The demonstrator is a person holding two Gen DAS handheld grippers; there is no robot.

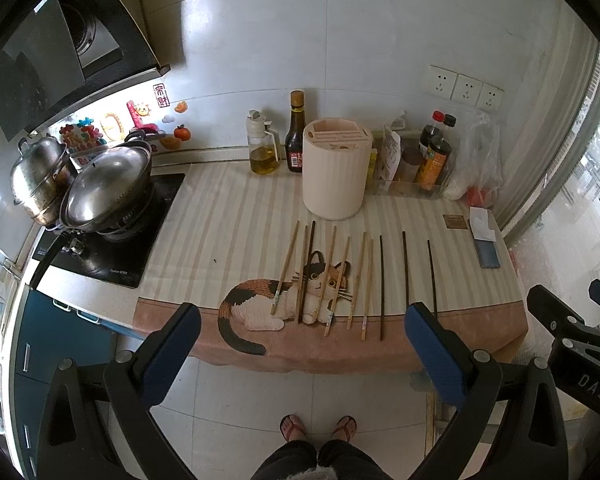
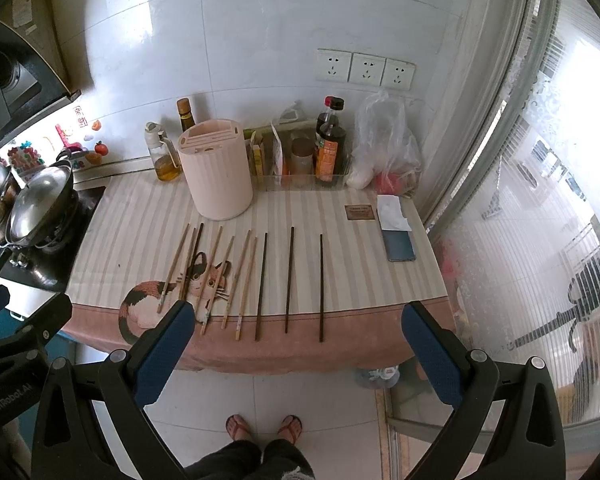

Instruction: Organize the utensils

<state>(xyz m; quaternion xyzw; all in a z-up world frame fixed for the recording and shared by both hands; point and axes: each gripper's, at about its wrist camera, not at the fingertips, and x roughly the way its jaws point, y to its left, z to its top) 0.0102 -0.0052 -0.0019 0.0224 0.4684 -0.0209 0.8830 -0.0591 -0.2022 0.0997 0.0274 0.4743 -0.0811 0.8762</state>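
an oil bottle (image 1: 263,148) and dark sauce bottle (image 1: 295,136) stand at the back of the desk (image 1: 220,216). a lidded wok (image 1: 108,186) sits on the stove, a phone (image 2: 398,243) lies at the right, and three wall sockets (image 2: 365,68) sit above.

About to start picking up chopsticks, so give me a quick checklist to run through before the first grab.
1. Left gripper open and empty: ok.
2. Right gripper open and empty: ok.
3. Chopsticks lying flat on the cat mat, none picked up yet: ok.
4. Dark chopsticks spaced apart for a clean grab: ok; the light ones on the left are crowded: not ok.
5. Cream holder upright, top slots unobstructed: ok.
6. Slots empty inside: cannot tell.
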